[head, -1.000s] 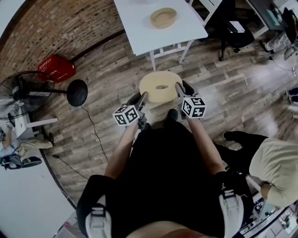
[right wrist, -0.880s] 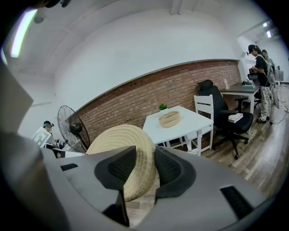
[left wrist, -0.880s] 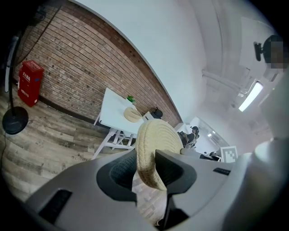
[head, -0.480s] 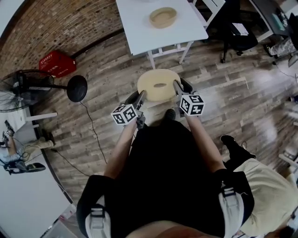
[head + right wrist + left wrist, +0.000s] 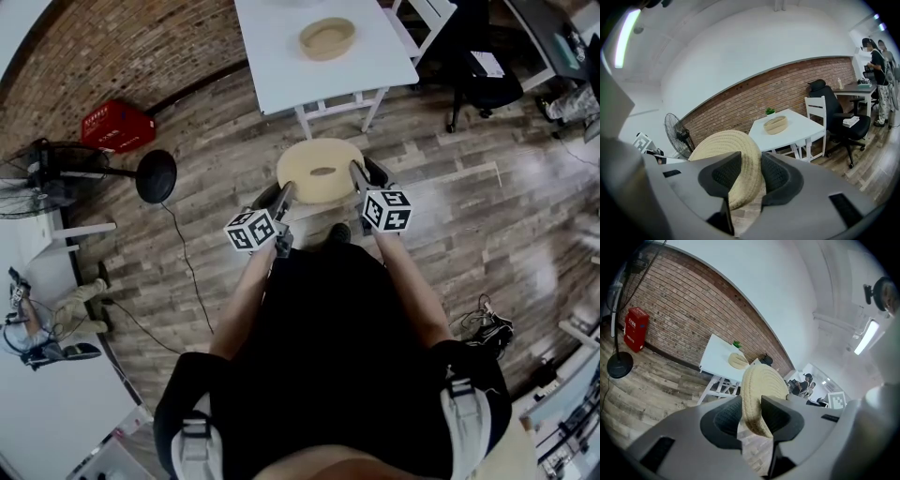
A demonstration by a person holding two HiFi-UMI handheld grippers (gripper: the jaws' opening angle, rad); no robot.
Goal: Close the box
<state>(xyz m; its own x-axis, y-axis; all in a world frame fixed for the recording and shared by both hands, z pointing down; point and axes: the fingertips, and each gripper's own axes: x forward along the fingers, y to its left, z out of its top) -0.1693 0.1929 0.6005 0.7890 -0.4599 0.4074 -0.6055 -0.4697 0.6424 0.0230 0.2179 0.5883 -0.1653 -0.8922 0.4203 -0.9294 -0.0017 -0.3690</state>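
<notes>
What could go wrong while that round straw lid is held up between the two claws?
1. The left claw and right claw each pinch only the rim of the woven lid, on opposite sides. If one slips, the lid may tilt or fall to the floor.
2. The basket sits apart on the white table. A lid lowered off-centre could shove it instead of closing it.

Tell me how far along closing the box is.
Done: the woven lid is up, clamped at opposite edges by the left gripper and right gripper. In hand: it is held over the floor, short of the white table. Left: set it on the open basket there.
</notes>
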